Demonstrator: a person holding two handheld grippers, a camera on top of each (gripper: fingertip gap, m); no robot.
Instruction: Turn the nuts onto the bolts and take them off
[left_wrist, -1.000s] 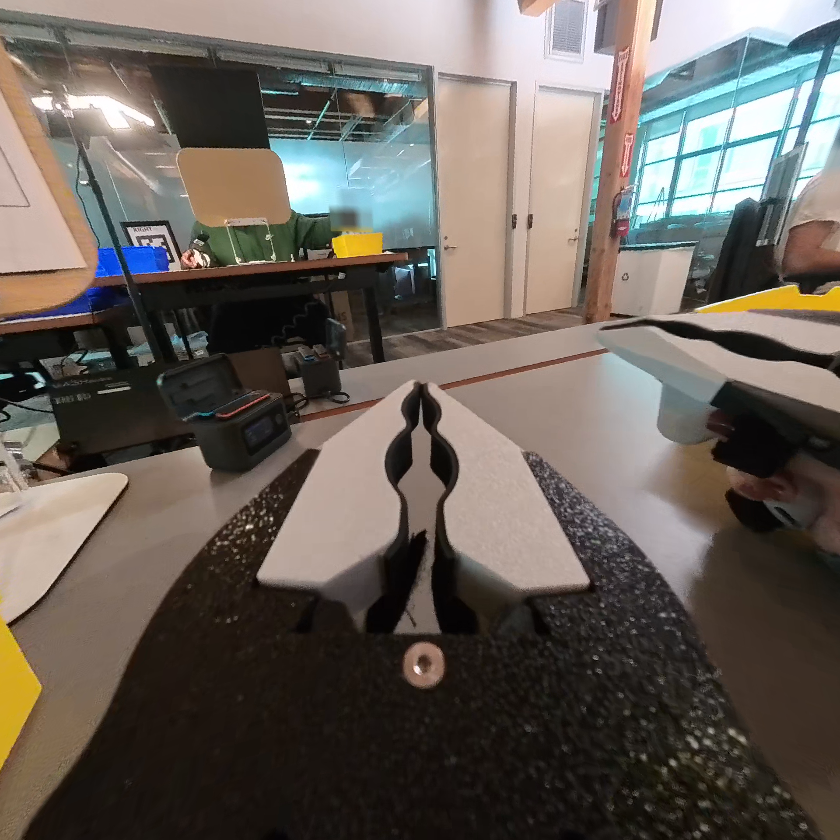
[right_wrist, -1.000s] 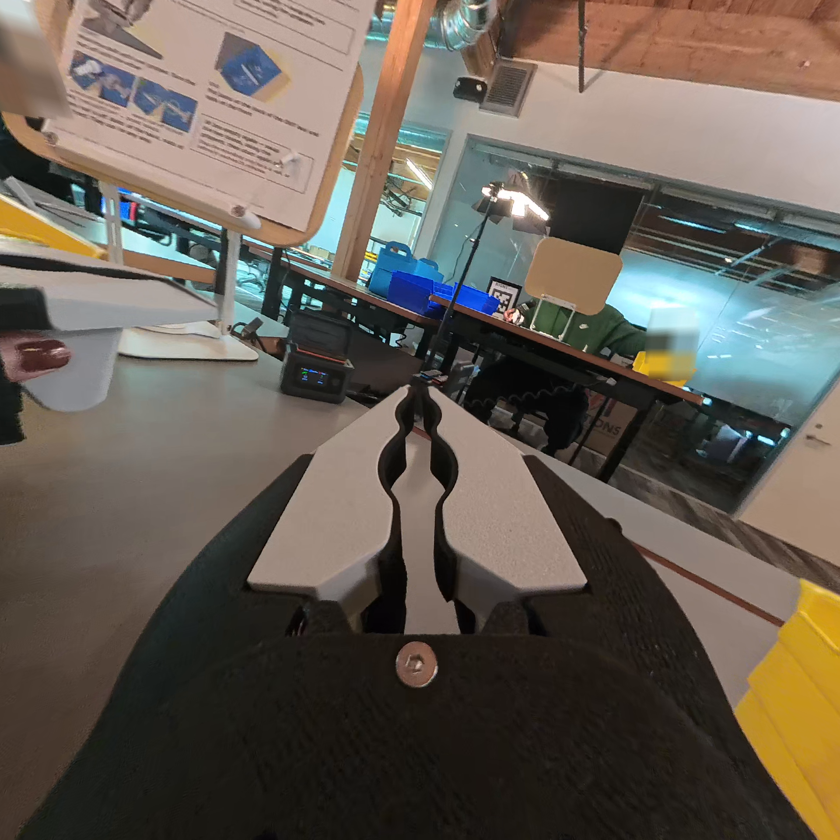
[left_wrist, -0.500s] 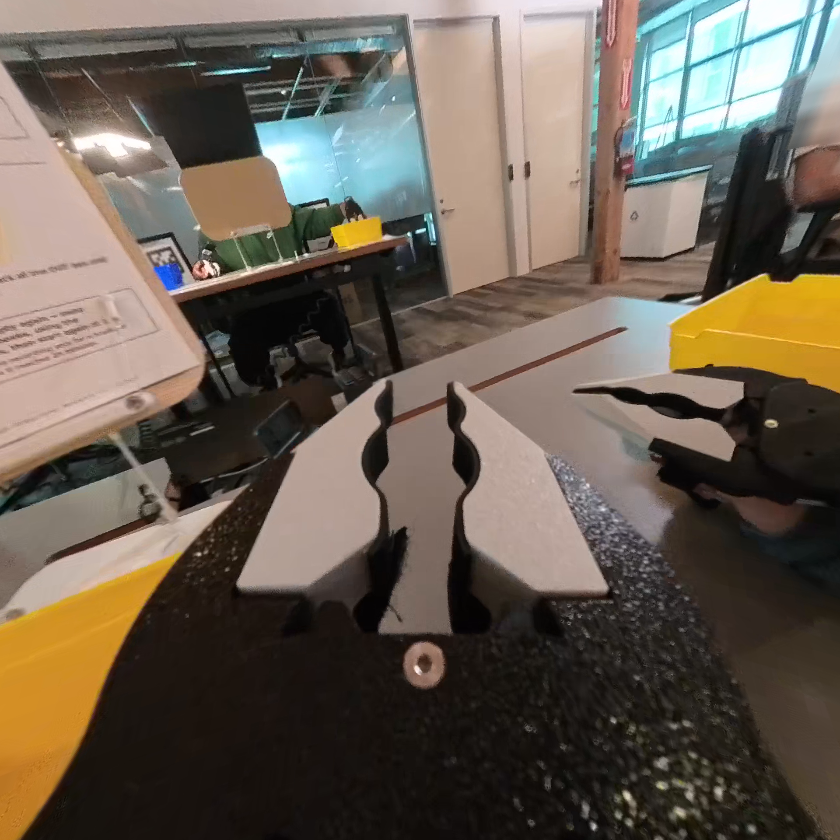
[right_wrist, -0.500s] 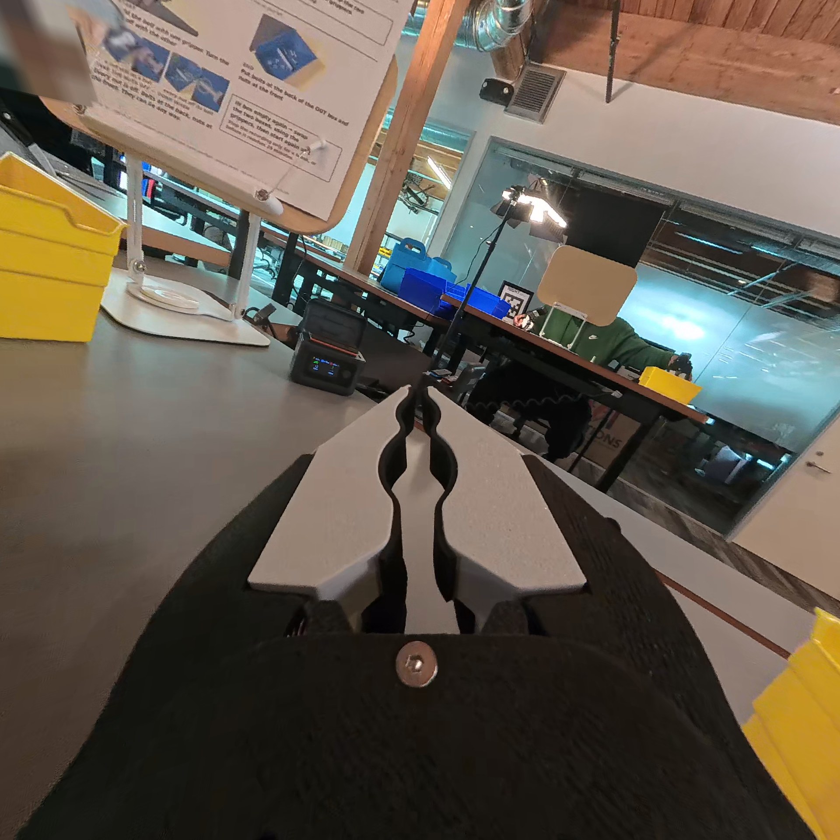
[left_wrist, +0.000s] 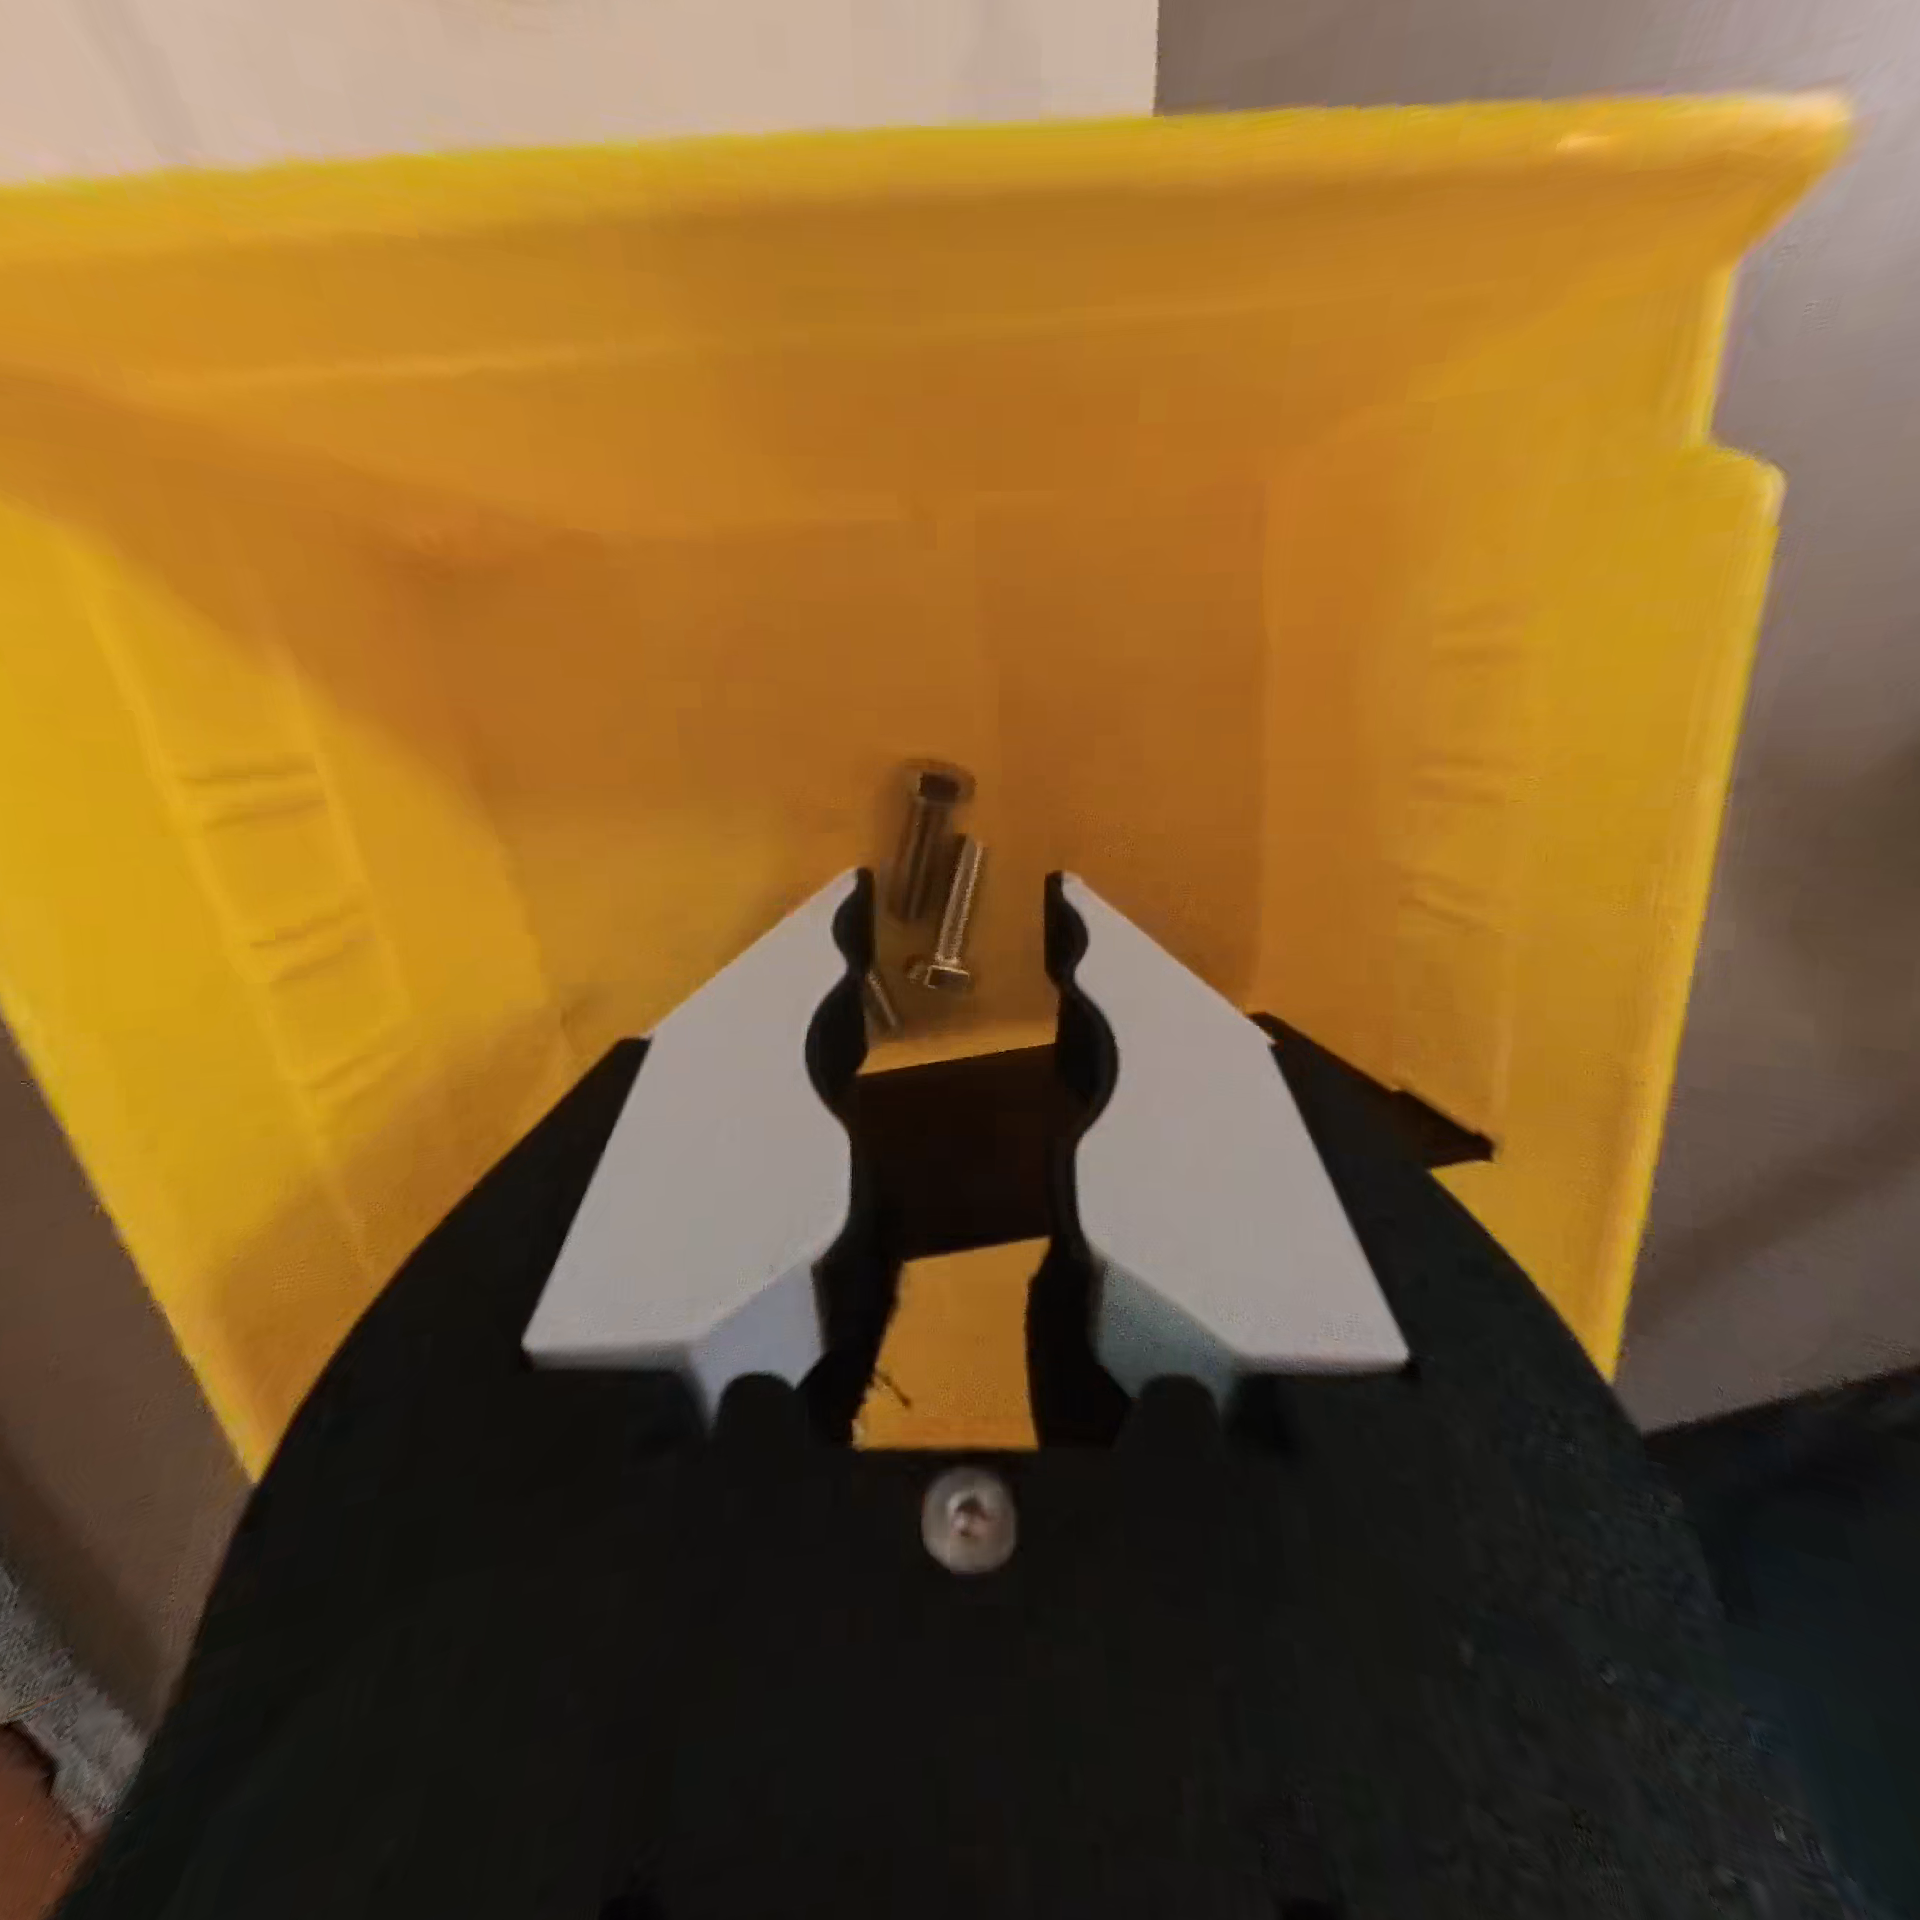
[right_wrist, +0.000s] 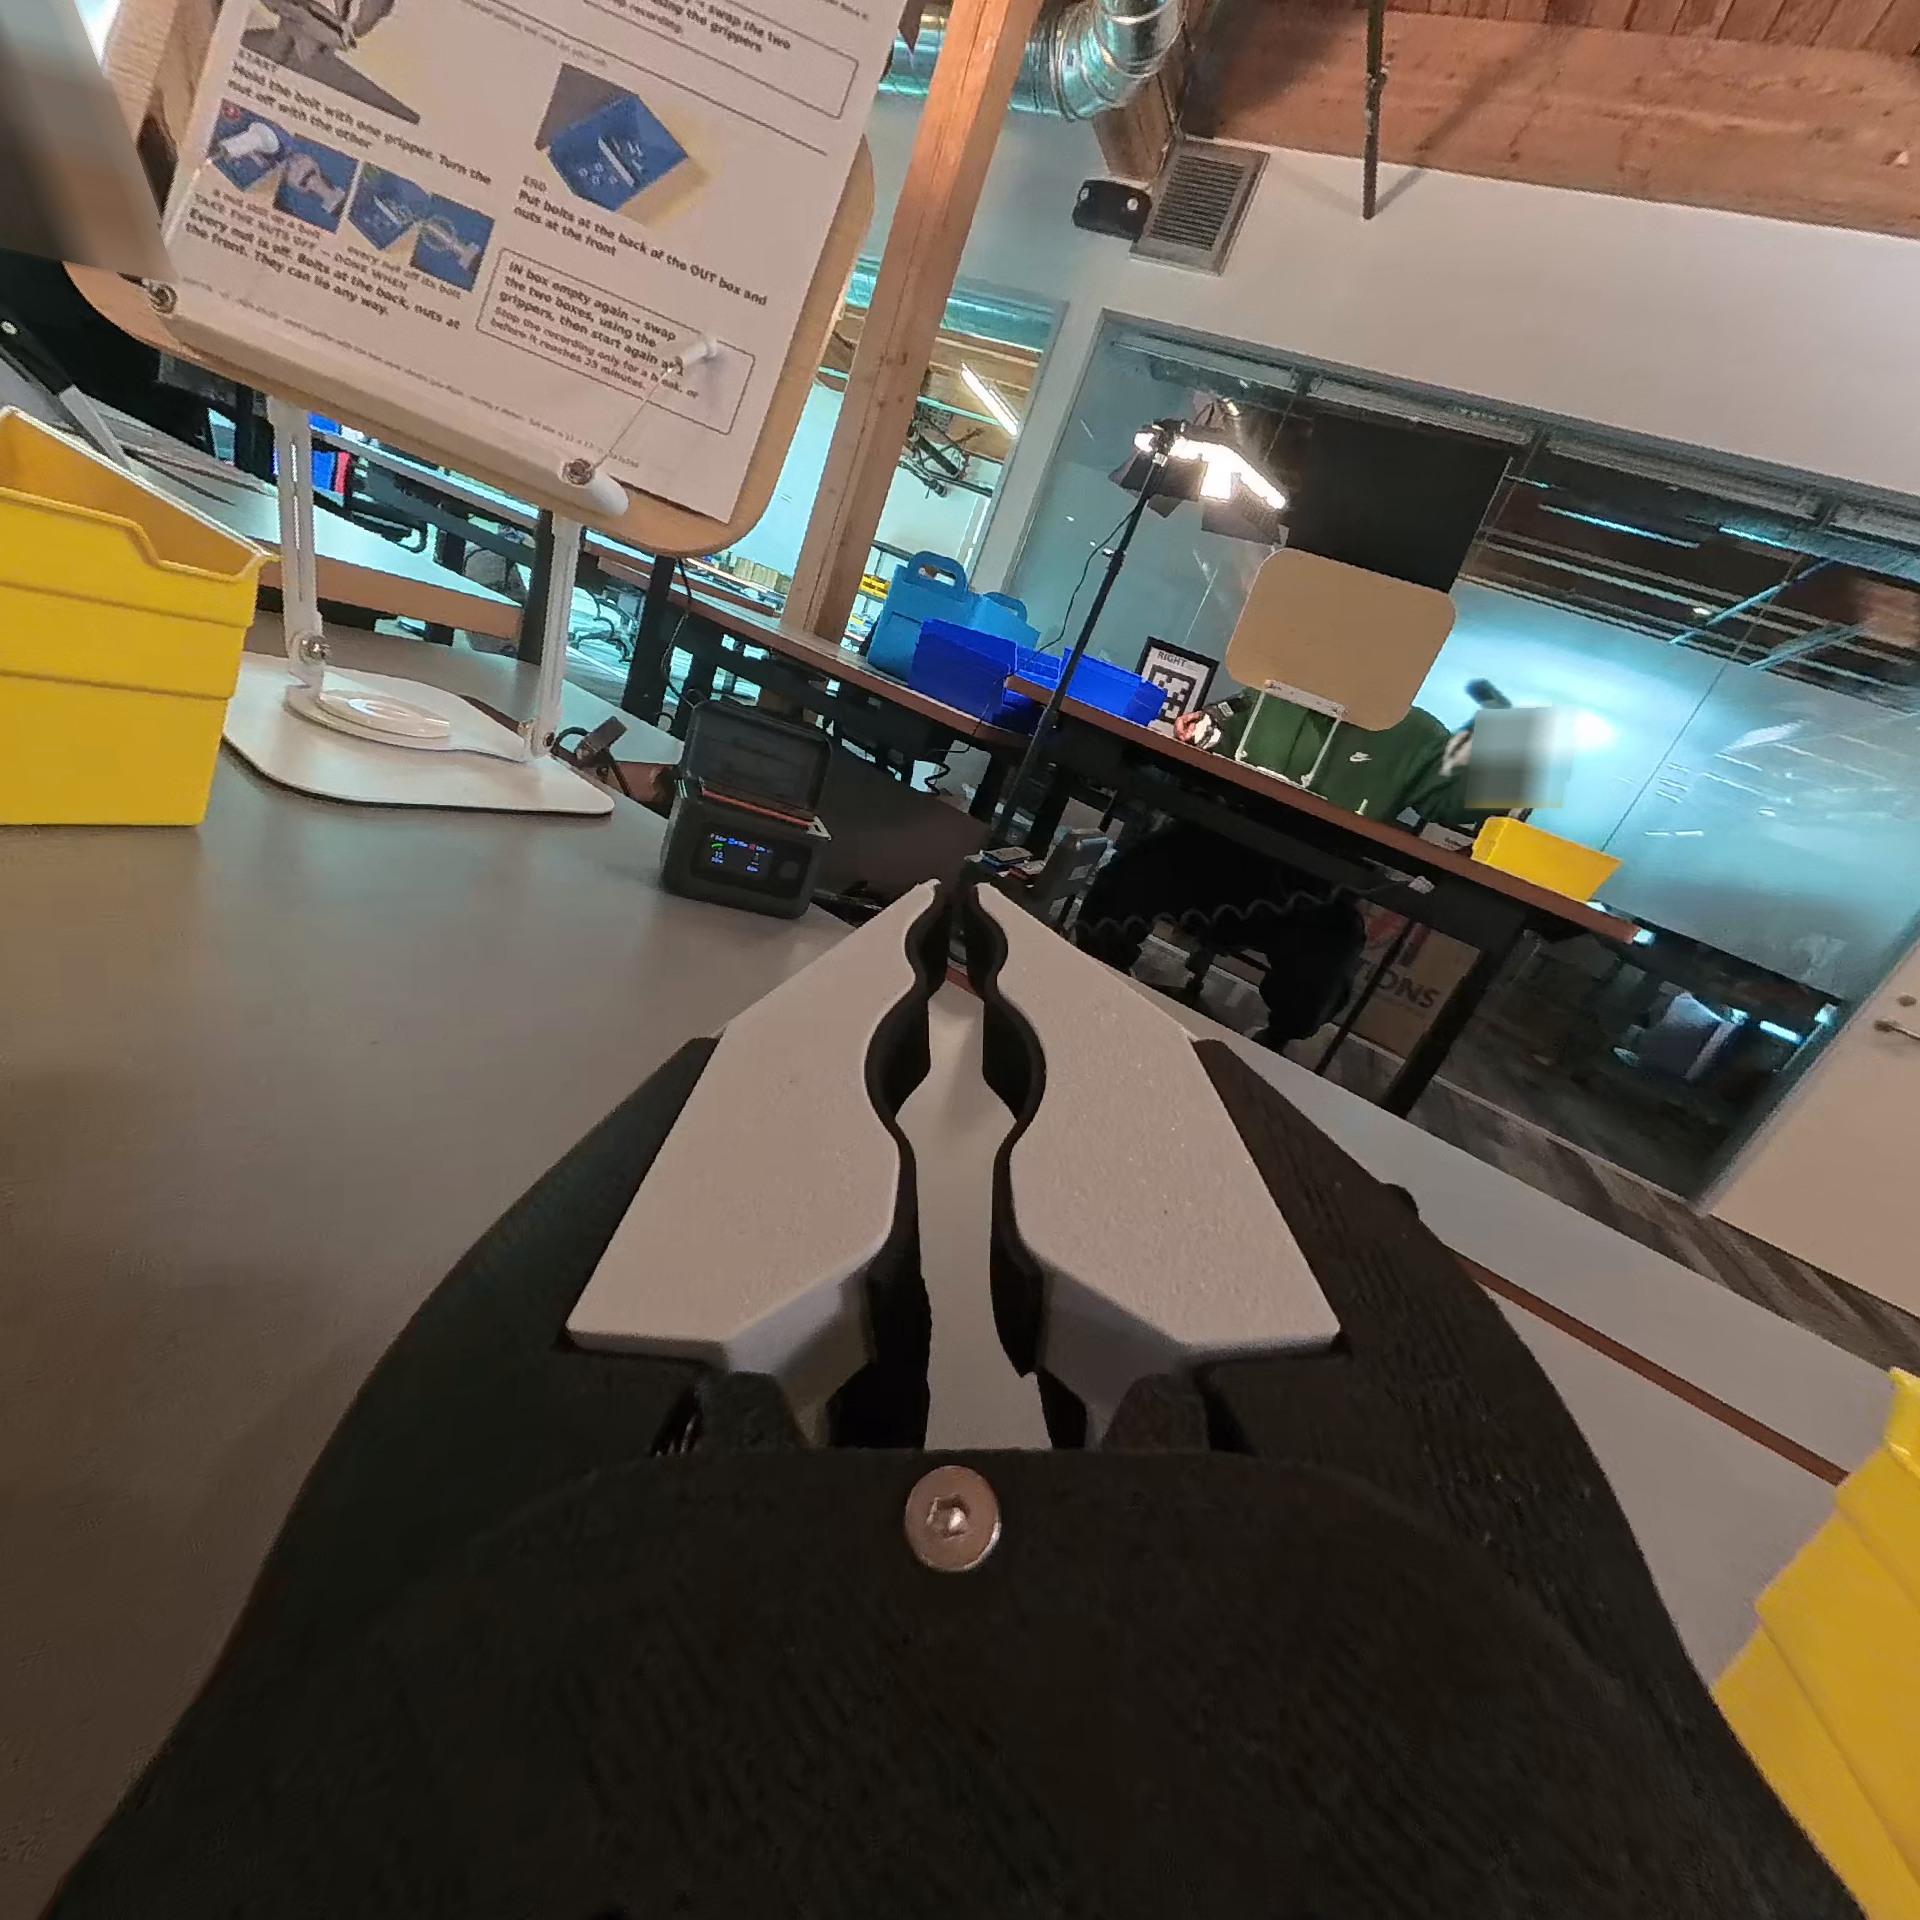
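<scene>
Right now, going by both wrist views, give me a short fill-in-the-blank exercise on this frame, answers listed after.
1. The left gripper points into a bin coloured ____.
2. The left gripper's jaws are ____.
3. The right gripper is ____ and holds nothing.
4. The metal parts lying ahead of the left fingertips are ____.

Answers: yellow; open; shut; bolts

The yellow bin (left_wrist: 727, 499) looks like smooth, slightly glossy plastic, and the bolts (left_wrist: 935, 862) lying inside it are shiny bare metal. The left gripper (left_wrist: 951, 883) has matt pale-grey fingers (left_wrist: 727, 1143) on a rough, grainy black body (its screw is bright metal). Beside the bin, the table (right_wrist: 312, 1039) is matt grey.
</scene>
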